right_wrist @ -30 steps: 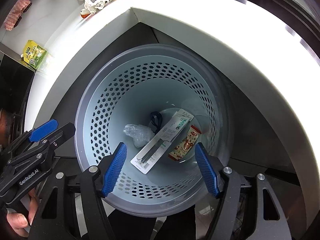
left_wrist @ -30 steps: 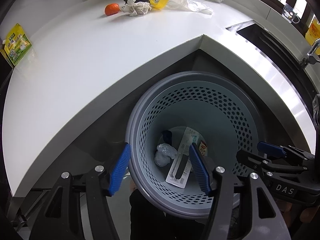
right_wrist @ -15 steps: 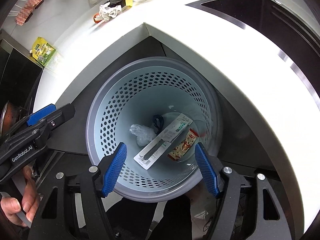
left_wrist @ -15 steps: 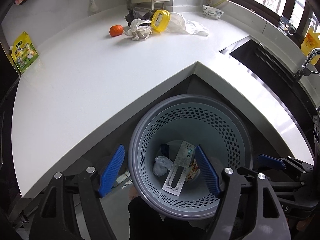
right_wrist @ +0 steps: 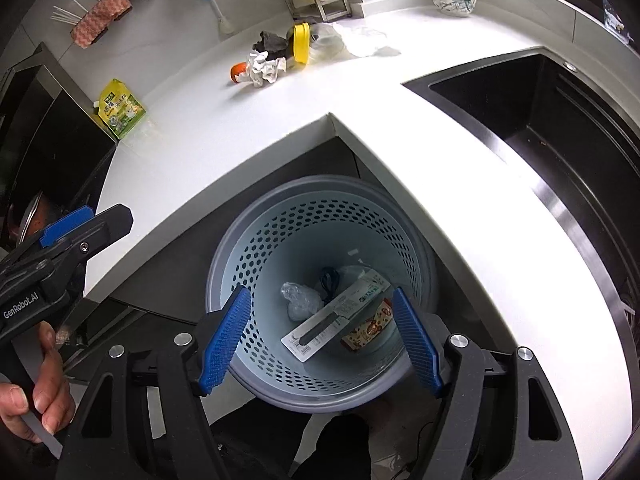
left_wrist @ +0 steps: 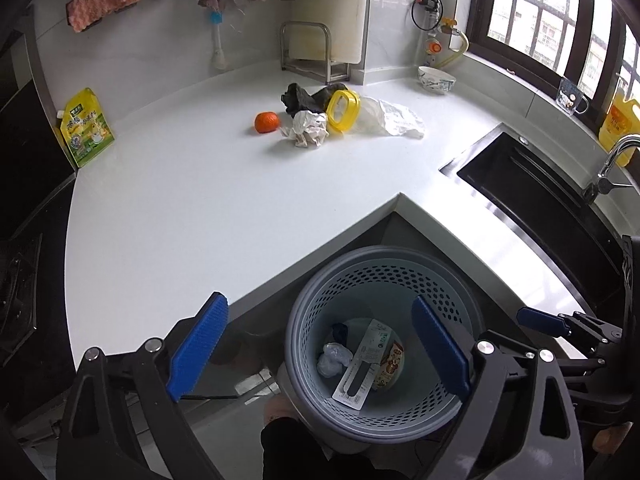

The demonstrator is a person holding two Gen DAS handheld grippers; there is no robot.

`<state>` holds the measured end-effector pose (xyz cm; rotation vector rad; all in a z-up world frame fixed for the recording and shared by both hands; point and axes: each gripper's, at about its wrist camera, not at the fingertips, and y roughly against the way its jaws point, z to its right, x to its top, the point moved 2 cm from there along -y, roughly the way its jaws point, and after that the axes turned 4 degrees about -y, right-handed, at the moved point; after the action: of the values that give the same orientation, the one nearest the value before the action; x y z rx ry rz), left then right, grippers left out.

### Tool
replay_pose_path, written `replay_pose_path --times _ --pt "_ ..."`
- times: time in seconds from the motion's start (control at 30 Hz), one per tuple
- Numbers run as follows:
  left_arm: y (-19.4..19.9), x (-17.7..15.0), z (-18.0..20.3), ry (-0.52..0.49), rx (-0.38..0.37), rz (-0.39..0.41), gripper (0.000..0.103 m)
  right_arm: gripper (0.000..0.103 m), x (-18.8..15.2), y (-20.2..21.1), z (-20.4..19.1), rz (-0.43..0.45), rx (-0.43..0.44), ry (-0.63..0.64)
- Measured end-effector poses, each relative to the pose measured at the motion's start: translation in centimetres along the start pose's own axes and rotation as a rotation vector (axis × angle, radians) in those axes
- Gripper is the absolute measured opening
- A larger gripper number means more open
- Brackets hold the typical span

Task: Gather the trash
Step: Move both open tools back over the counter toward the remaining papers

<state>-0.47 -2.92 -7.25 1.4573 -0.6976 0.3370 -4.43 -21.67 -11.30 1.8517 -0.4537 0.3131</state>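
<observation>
Left claw [left_wrist: 320, 354] just spread wide, empty; right claw [right_wrist: 322, 342] apart, empty; "GenRobot.AI" printed on left claw.

Both tools rose away from the perforated bin [left_wrist: 384, 344], which shrank in both wrist views. The left tool [left_wrist: 320, 352] had just been opening its jaws, nothing between them, blue pads [left_wrist: 198, 346] now spread wide. More of the white desk [left_wrist: 200, 208] came into sight, with the back wall, hanging cloths [left_wrist: 104, 4] and window [left_wrist: 560, 24] newly seen. The right tool [right_wrist: 322, 344] lifted likewise and tilted up, exposing the sink [right_wrist: 540, 120] and bowl [right_wrist: 454, 2].
</observation>
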Motion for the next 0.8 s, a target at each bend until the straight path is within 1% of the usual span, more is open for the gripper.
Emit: replay_pose_path --times 0.2,0.37,0.5,0.67,0.8 --pt "2.0 1.0 -1.0 0.037 0.038 0.046 0.094 0.073 1.7 1.9 -0.9 0.078 0.023 0.043" --pt "2.7 1.9 -1.7 0.06 0.062 0.068 0.094 0.073 2.8 2.6 -1.2 0.109 0.027 0.055" --pt "3.0 2.9 -2.0 0.058 0.073 0.083 0.095 0.073 3.8 2.6 -1.3 0.133 0.021 0.058" --pt "2.2 4.8 -2.8 0.048 0.071 0.104 0.095 0.073 6.0 1.7 -0.6 0.15 -0.004 0.043" --pt "0.4 7.0 -3.6 0.051 0.058 0.102 0.095 0.073 8.9 0.7 0.4 0.156 -0.03 0.011"
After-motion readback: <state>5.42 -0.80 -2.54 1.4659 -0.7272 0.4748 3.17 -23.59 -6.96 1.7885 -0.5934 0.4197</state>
